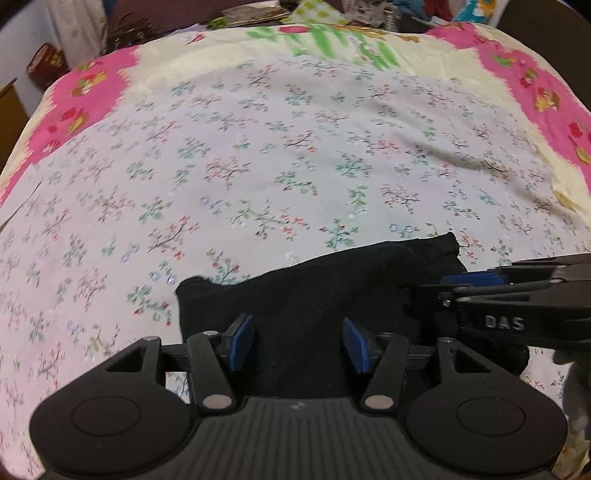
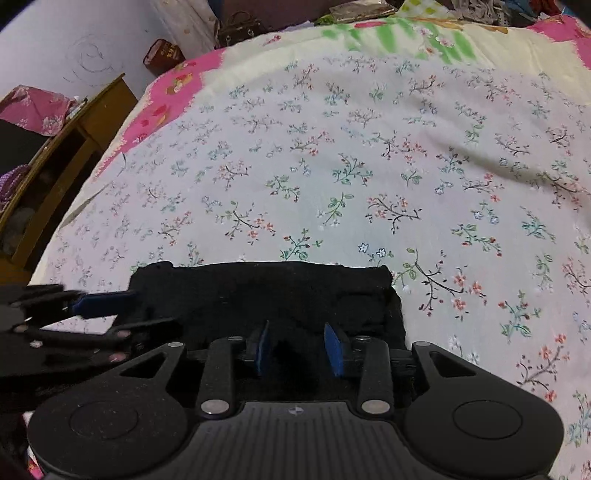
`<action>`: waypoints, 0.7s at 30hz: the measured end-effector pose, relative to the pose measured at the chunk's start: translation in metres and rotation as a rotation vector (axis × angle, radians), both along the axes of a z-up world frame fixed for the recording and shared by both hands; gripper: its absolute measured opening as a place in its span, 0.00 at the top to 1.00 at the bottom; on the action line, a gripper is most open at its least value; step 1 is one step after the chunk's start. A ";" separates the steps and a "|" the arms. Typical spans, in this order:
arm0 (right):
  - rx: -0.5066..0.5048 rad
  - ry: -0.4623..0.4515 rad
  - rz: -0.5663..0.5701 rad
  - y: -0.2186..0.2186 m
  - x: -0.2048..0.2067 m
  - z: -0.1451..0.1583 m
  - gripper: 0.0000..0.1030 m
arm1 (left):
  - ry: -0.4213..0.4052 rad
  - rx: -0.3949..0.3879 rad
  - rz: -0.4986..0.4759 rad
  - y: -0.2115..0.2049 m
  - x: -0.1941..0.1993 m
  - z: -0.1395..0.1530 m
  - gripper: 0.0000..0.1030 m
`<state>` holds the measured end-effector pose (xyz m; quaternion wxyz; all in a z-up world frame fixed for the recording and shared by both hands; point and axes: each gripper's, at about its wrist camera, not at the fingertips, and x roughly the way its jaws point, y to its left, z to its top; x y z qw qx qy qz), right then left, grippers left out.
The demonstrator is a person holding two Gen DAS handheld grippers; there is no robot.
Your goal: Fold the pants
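The black pants point(image 1: 332, 288) lie as a small folded bundle on the floral bedsheet point(image 1: 258, 147), near its front edge. My left gripper point(image 1: 299, 343) hovers over the bundle's near-left part; its blue pads stand well apart with only cloth below them. From the right, my right gripper point(image 1: 443, 286) comes in over the bundle's right end. In the right wrist view the pants point(image 2: 277, 291) fill the lower middle. There the right gripper point(image 2: 298, 347) shows a narrow gap between its pads with nothing pinched. The left gripper point(image 2: 125, 314) enters from the left edge.
A pink and cream patterned sheet point(image 1: 92, 92) borders the floral one. A wooden cabinet point(image 2: 74, 147) stands off the bed's left side, with a red box point(image 2: 162, 55) behind it. Clothes and clutter point(image 1: 369, 11) pile up at the far end.
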<state>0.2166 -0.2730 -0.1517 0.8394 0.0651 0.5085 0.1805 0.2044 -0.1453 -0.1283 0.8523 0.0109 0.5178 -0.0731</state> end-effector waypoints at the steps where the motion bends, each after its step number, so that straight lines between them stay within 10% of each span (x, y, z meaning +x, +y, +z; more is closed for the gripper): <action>1: -0.015 0.001 0.008 0.002 0.003 -0.005 0.79 | 0.003 0.000 0.013 0.002 -0.001 0.000 0.38; 21: -0.138 0.026 0.034 0.028 -0.003 0.001 0.72 | -0.038 -0.031 0.068 0.034 -0.022 0.027 0.32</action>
